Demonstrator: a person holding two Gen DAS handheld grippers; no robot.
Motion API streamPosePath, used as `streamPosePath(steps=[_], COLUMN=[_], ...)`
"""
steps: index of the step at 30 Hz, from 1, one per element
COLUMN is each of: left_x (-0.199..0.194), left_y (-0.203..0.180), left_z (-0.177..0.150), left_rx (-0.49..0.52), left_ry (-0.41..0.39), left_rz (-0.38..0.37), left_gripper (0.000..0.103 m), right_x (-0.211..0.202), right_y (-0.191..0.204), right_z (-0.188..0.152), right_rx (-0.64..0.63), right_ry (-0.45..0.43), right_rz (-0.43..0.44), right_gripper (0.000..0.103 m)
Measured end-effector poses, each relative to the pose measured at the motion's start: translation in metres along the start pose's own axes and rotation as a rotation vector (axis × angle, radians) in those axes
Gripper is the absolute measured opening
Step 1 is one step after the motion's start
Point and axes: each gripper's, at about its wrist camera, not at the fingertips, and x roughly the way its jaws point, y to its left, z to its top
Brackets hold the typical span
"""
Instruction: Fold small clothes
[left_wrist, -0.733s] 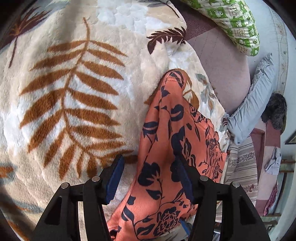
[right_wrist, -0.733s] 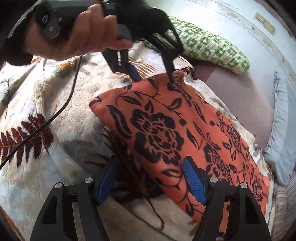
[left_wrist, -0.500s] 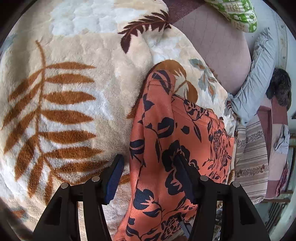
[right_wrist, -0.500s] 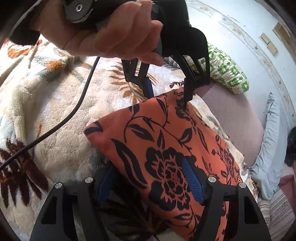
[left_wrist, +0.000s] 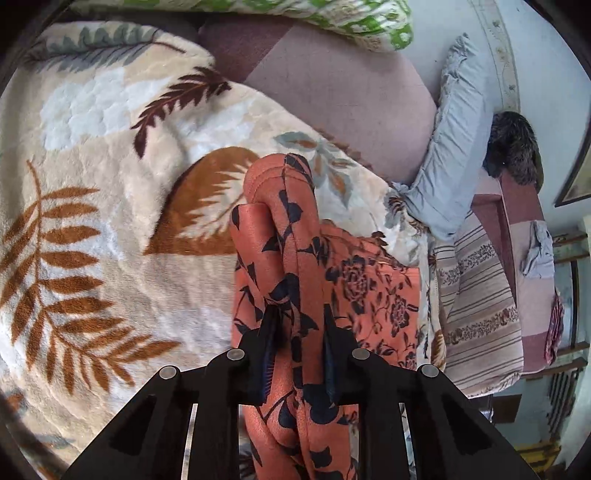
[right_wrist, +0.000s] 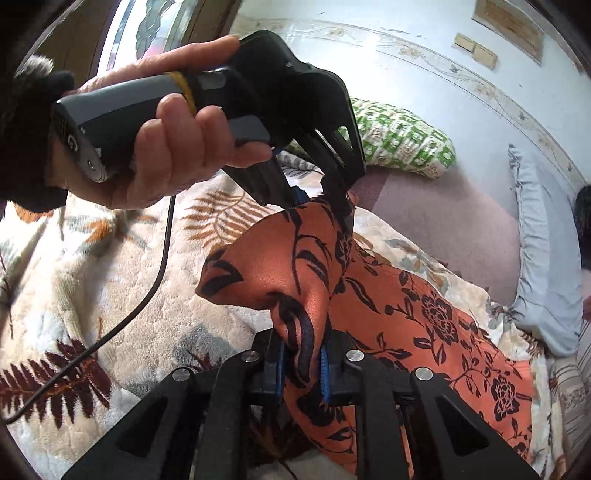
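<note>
An orange garment (left_wrist: 369, 288) with a dark flower print lies on a cream fleece blanket (left_wrist: 92, 221) with brown leaves. My left gripper (left_wrist: 300, 321) has its jaws closing, and its pads press a raised fold of the garment between them. In the right wrist view a hand holds the left gripper (right_wrist: 319, 206) at the garment's far corner. My right gripper (right_wrist: 301, 354) is also closing, pinching a bunched near corner of the garment (right_wrist: 406, 314). That edge is lifted off the blanket (right_wrist: 110, 277); the rest trails down to the right.
A green patterned pillow (right_wrist: 402, 140) lies by the white wall, and a grey-blue pillow (right_wrist: 543, 258) at the right. Mauve sheet (left_wrist: 332, 92) shows beyond the blanket. A black cable (right_wrist: 159, 258) hangs from the left gripper. Striped bedding (left_wrist: 476, 314) lies at the right edge.
Both grippers went from wide open around the garment's edge to clamped on it. The cloth now bunches between the pads and stands higher off the blanket.
</note>
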Motion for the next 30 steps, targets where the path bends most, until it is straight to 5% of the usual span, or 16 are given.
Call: streamPosePath(steps=[6,10,18,22,25,28,29,30], left_x=[0.027,0.085,0.204,0.193,0.15,0.106,0.096,0.089], left_y=[-0.081,-0.127,-0.15,-0.153,-0.167,-0.179,-0.179,-0.176], left_z=[-0.033,-0.054,-0.088,-0.083,-0.072,-0.058,-0.053,-0.049], left_rx=[0.101,0.133,0.124,0.084,0.112,0.144,0.142,0.137], left_ry=[0.034,0.102,0.221,0.217,0.167,0.096,0.071,0.047], left_rz=[-0.011,-0.002,0.215,0.212,0.162,0.191,0.218,0.258], left_gripper=[0.019,0.019,0.019,0.019,0.021,0.04,0.058,0.064], right_x=[-0.025,-0.037,-0.018,-0.015,-0.023,-0.034,-0.038,-0.042], right_y=[-0.077,-0.126,-0.185,-0.2,-0.205,-0.216,-0.221,-0.227], right_z=[-0.018,-0.055,-0.141,-0.17,-0.17,-0.172,-0.174,-0.177], right_rx=[0.304,0.516,0.856,0.978,0.973,1.004,1.031,1.066], right_ry=[0.015,0.051,0.176,0.16,0.12,0.065,0.043,0.021], right_rz=[0.047,0.077,0.199,0.279,0.316,0.34,0.34,0.342], right_gripper=[0.013,0.013,0.013,0.006,0.014,0.035,0.041,0.044])
